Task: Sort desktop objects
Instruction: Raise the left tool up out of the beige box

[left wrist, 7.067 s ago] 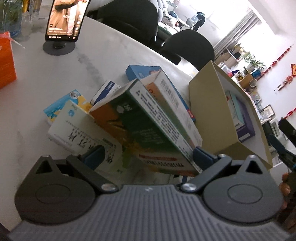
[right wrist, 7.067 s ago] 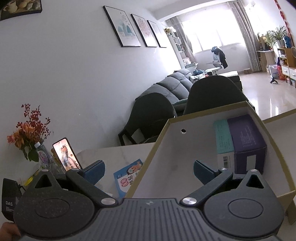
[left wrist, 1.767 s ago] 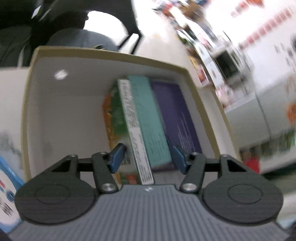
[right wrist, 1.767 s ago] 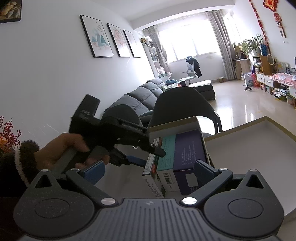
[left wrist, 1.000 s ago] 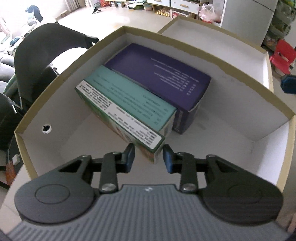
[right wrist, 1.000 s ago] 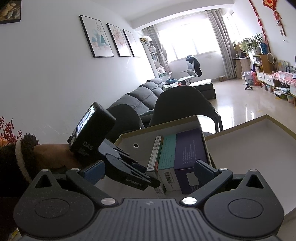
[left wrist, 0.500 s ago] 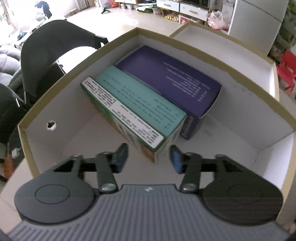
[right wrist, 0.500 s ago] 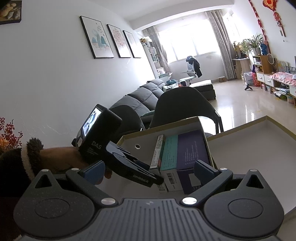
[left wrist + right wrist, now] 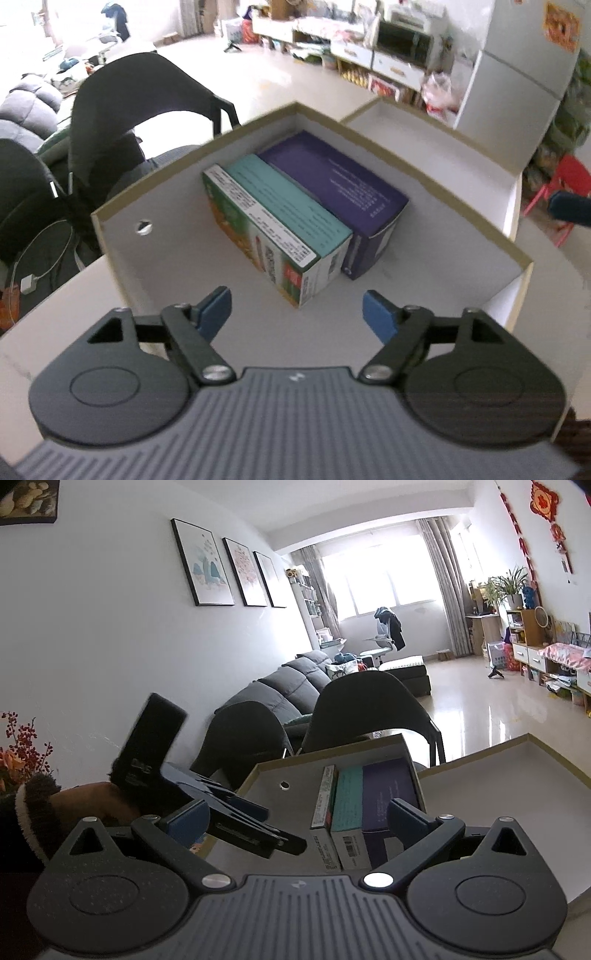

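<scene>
An olive-rimmed cardboard box (image 9: 192, 162) with a white inside holds three packs standing side by side: a green-and-orange pack (image 9: 258, 240), a teal pack (image 9: 291, 206) and a purple pack (image 9: 332, 177). My left gripper (image 9: 297, 310) hovers just short of the green pack's near end. Its jaws are opening, with nothing between the pads. In the right wrist view the same box (image 9: 332, 755) and packs sit ahead, and a hand holds the left gripper (image 9: 284, 840) over the box's left wall. My right gripper (image 9: 295, 819) stands open and empty in front of the box.
A second open box (image 9: 424, 114) adjoins the first on the right (image 9: 517, 746). Black chairs (image 9: 147, 92) stand behind the white table (image 9: 55, 295). A grey sofa (image 9: 288, 686) lines the wall, and red flowers (image 9: 18, 753) are at far left.
The left gripper's jaws have spread off the green-and-orange pack, leaving it in the box. The gripper has drawn back and up. The right gripper has barely moved.
</scene>
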A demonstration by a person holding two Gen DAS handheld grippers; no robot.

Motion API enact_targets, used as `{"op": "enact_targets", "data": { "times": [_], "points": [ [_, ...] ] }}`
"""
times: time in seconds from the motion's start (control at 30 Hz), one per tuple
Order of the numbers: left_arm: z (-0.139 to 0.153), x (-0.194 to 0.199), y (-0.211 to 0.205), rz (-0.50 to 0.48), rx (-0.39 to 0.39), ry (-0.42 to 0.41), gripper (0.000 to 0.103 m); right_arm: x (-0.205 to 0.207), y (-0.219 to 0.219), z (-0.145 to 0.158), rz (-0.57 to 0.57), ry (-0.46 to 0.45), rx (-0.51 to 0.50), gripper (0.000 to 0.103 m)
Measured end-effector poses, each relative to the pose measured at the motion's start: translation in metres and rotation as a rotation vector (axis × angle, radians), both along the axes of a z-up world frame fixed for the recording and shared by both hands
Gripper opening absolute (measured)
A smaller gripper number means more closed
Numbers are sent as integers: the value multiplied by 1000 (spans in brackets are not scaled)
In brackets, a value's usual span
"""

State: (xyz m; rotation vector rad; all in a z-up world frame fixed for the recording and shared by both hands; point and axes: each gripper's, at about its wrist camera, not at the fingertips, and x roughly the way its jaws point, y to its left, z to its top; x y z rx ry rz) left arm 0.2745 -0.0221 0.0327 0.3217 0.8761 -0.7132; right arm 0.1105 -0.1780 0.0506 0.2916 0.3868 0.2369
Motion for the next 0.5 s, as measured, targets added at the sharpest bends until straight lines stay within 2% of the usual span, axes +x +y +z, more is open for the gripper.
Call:
{"op": "enact_targets", "data": {
  "times": [0.23,0.5],
  "points": [
    [17,-22,36,113,-93,-61,95,-7,7,6,8,-14,0,102],
    [24,-54,80,295,-135,-116,100,-14,12,12,9,-26,1,102]
  ]
}}
